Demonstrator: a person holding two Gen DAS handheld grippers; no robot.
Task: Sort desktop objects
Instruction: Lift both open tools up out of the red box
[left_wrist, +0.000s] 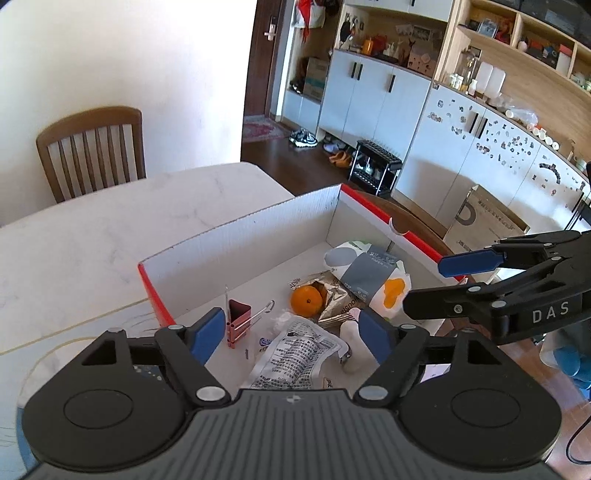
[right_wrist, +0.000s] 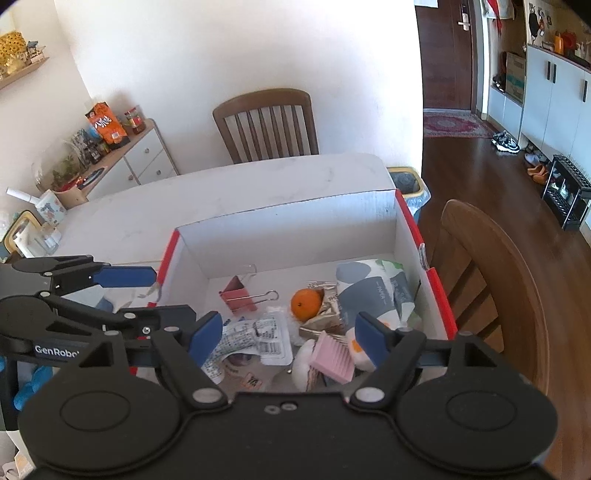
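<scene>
— So, what sits at the box's (right_wrist: 280, 218) left end on the worktop (right_wrist: 258, 184)?
— A pink binder clip (right_wrist: 239, 295), upright; beside it a printed packet (left_wrist: 295, 354), its lower part cut off by the left gripper (left_wrist: 291, 332), jaws apart, empty.
— Further right?
— An orange (right_wrist: 306, 303) against a crumpled foil wrapper, then a tissue pack (right_wrist: 373, 291). The right gripper (right_wrist: 290, 338), jaws wide and empty, hides part of a pink ridged thing I can't identify.

One box (right_wrist: 373, 221) holds one orange (right_wrist: 306, 303), one pink binder clip (right_wrist: 238, 295), one tissue pack (right_wrist: 373, 295).
</scene>
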